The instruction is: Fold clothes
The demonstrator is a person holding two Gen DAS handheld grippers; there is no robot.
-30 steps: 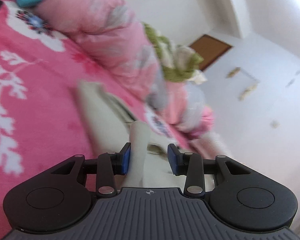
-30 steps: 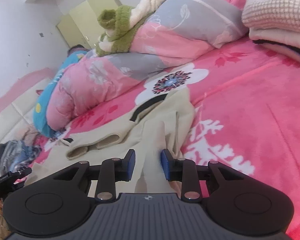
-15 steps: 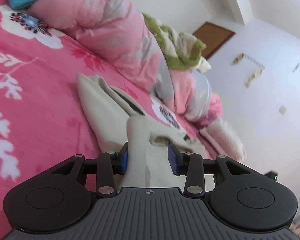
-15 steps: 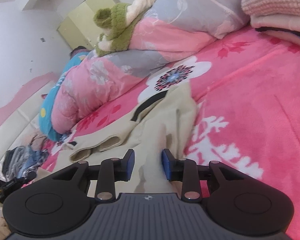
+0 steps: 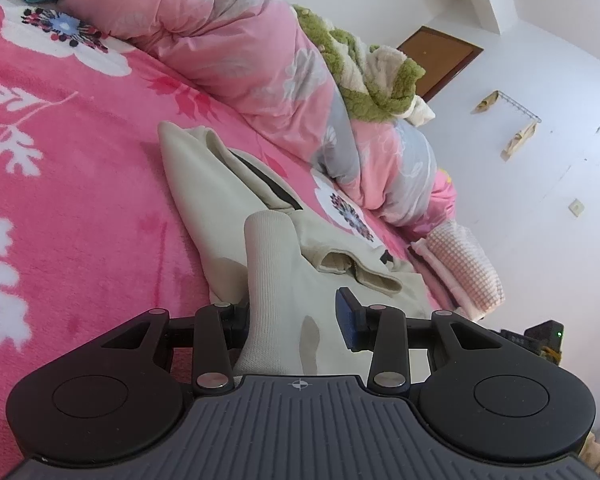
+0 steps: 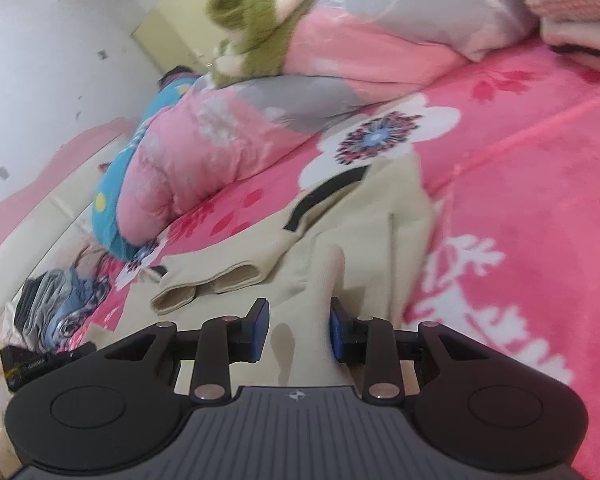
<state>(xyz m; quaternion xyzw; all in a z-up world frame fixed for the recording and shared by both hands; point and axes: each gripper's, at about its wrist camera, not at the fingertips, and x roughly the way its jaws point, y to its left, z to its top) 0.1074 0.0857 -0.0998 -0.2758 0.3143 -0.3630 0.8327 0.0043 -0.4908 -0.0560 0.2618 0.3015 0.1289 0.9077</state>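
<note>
A cream sweatshirt (image 5: 220, 200) with a black stripe lies spread on the pink flowered blanket (image 5: 60, 208). Its ribbed hem (image 5: 272, 272) stands up between the jaws of my left gripper (image 5: 292, 320), leaning on the left pad, with a gap to the right pad. In the right wrist view the same sweatshirt (image 6: 360, 232) lies ahead, both sleeve cuffs (image 6: 204, 288) folded across it. Another bit of ribbed hem (image 6: 324, 280) rises inside my right gripper (image 6: 298, 328), touching the right pad only. Both grippers stand partly open.
A rolled pink and grey quilt (image 5: 228, 40) with a green plush throw (image 5: 364, 80) lines the bed's far side. Folded knitwear (image 5: 460, 272) is stacked at one end. Loose dark clothes (image 6: 56, 300) and a black device (image 6: 32, 364) lie at the other.
The left wrist view has swung, so more of the sweatshirt and blanket shows. My right gripper has crept forward over the garment. Both hem pieces stay between the jaws, whose gaps look unchanged.
</note>
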